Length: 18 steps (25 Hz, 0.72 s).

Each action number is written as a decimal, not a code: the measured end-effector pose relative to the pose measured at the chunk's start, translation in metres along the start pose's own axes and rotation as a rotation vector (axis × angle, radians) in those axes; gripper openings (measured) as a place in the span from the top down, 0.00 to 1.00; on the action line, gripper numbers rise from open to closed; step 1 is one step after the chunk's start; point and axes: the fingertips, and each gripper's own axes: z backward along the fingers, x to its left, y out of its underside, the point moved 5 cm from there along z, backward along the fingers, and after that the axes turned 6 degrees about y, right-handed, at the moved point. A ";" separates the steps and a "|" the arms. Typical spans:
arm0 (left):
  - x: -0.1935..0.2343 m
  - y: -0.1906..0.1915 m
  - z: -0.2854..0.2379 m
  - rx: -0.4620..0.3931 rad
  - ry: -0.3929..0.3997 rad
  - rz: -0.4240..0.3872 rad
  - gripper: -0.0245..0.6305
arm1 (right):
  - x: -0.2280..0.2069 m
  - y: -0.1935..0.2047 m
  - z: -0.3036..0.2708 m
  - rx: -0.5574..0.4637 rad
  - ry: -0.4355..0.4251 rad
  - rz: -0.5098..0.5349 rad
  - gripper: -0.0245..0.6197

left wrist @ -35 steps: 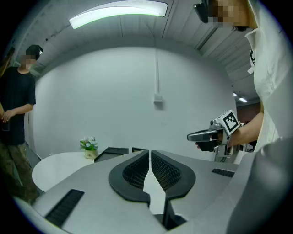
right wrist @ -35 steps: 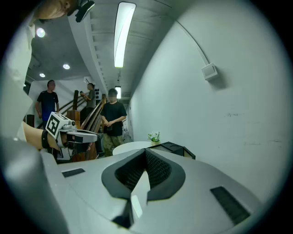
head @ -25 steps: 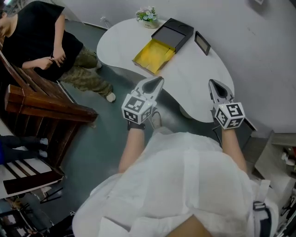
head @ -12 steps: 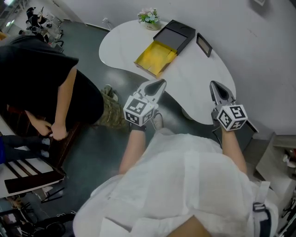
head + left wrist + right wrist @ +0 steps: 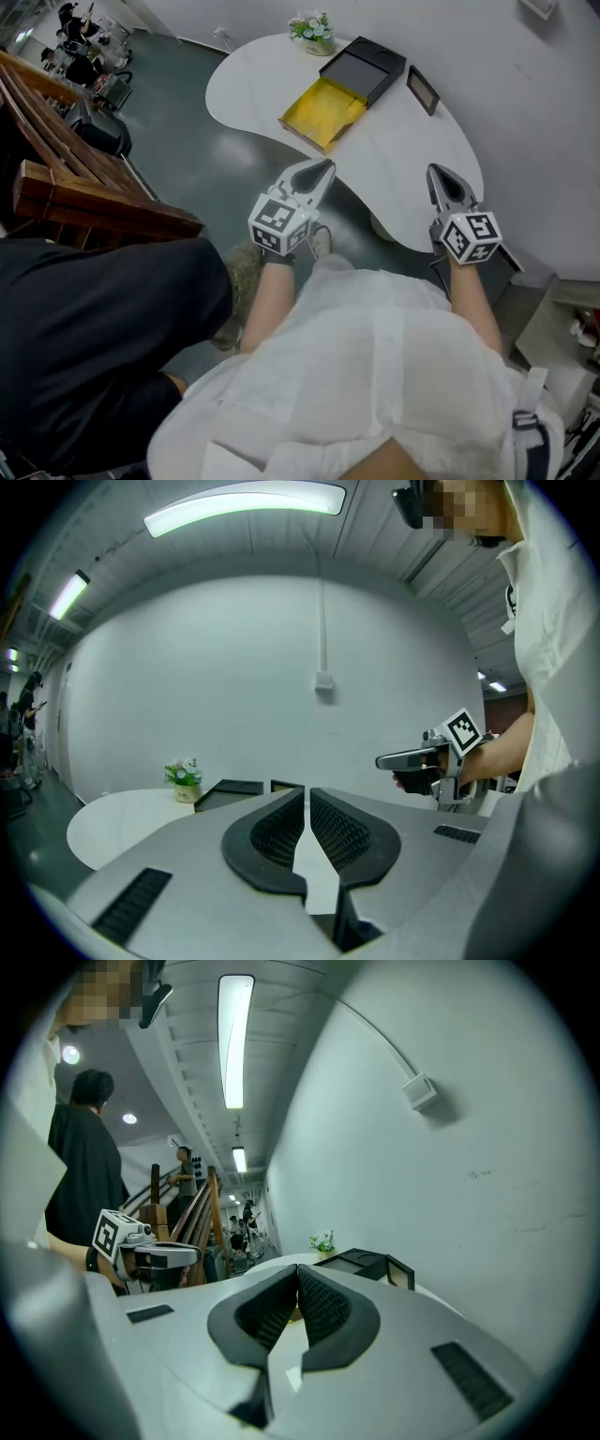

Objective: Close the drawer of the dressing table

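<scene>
The white dressing table [image 5: 412, 159] stands against the wall. On it a black box [image 5: 367, 66] has its yellow drawer [image 5: 322, 112] pulled out toward the table's near-left edge. My left gripper [image 5: 323, 167] hovers short of the table's near edge, below the drawer, its jaws shut and empty. My right gripper [image 5: 434, 172] hangs over the table's near right edge, also shut with nothing in it. In the left gripper view the shut jaws [image 5: 307, 794] point at the box [image 5: 228, 789]. In the right gripper view the shut jaws [image 5: 297, 1271] hide most of the drawer.
A flower pot [image 5: 316, 31] and a small framed mirror [image 5: 423, 90] stand on the table by the box. A person in black [image 5: 94, 347] is bent over close at my lower left. Wooden frames [image 5: 84, 197] lean at the left. The wall [image 5: 525, 112] runs behind the table.
The person in black has moved from the upper left down to the near lower left. Both grippers have stayed almost where they were.
</scene>
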 end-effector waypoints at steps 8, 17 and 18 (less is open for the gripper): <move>0.030 0.011 0.034 -0.011 -0.045 0.038 0.92 | 0.031 0.003 -0.026 0.021 -0.027 0.009 0.95; 0.117 0.026 0.088 -0.040 -0.050 0.076 0.92 | 0.098 -0.006 -0.106 0.035 -0.019 0.027 0.95; 0.130 0.027 0.094 -0.041 -0.049 0.081 0.92 | 0.108 -0.006 -0.117 0.039 -0.016 0.028 0.95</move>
